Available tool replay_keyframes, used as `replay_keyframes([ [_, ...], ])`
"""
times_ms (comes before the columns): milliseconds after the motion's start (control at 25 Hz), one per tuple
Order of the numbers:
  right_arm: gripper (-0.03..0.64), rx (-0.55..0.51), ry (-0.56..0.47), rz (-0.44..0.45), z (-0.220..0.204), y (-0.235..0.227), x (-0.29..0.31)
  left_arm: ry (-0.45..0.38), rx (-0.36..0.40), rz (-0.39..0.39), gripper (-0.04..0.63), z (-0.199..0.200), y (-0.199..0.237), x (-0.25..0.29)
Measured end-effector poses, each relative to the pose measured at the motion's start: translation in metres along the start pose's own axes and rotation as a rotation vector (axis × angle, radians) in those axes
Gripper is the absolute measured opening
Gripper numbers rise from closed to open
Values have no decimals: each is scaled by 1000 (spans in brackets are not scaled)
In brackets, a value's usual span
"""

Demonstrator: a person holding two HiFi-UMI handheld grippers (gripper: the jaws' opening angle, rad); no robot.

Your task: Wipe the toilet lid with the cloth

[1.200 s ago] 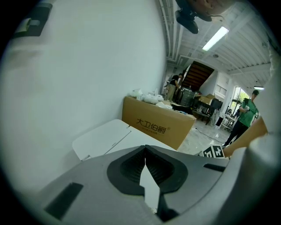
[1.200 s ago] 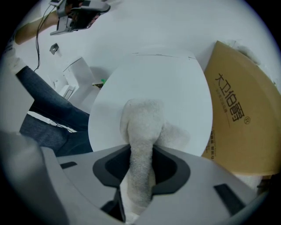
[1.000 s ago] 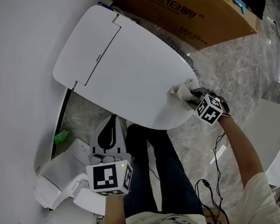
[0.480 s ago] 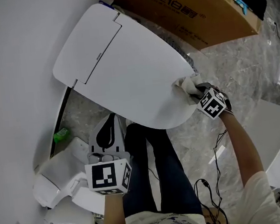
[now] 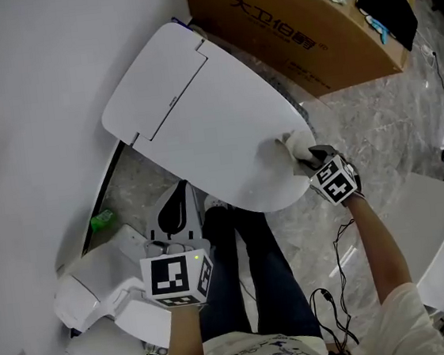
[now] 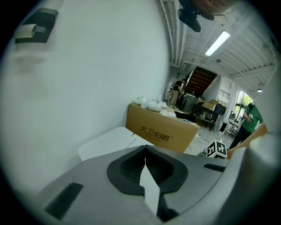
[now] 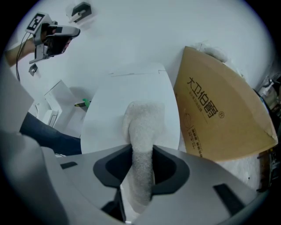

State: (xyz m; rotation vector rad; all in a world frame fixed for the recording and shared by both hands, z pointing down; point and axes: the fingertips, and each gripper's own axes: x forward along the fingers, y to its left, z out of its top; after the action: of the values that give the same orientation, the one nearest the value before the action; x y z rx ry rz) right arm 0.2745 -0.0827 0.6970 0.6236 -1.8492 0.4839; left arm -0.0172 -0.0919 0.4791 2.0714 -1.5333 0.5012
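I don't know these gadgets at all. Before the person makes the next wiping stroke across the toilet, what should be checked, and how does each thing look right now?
1. Cloth firmly held: ok. The right gripper has its jaws shut on it.
2. Cloth on the toilet lid: ok. Its free end lies on the lid near the front rim.
3. Lid down and bare: ok. Nothing else lies on it.
4. Left gripper out of the way: ok. It is shut, empty, and held off the lid by the person's legs.
5. Cardboard box off the lid: ok. It stands beside the toilet.
6. Which parts are already wiped: cannot tell.
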Motion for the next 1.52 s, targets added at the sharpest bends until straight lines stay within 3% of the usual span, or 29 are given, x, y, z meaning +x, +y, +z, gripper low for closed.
replay_keyframes([
  [320,117,54,-162,-121,88,-7,-86,-136,-12,27,9,76,13,-31],
  [640,117,192,-453,-247,198,1,-217,-284,-13,47,9,166,19,-83],
  [1040,118,191,-778,-278,321,43,-365,-452,9,53,9,276,17,-155],
  [1520,121,250,-1083,-252,385,94,-481,-582,61,99,9,343,13,-232],
])
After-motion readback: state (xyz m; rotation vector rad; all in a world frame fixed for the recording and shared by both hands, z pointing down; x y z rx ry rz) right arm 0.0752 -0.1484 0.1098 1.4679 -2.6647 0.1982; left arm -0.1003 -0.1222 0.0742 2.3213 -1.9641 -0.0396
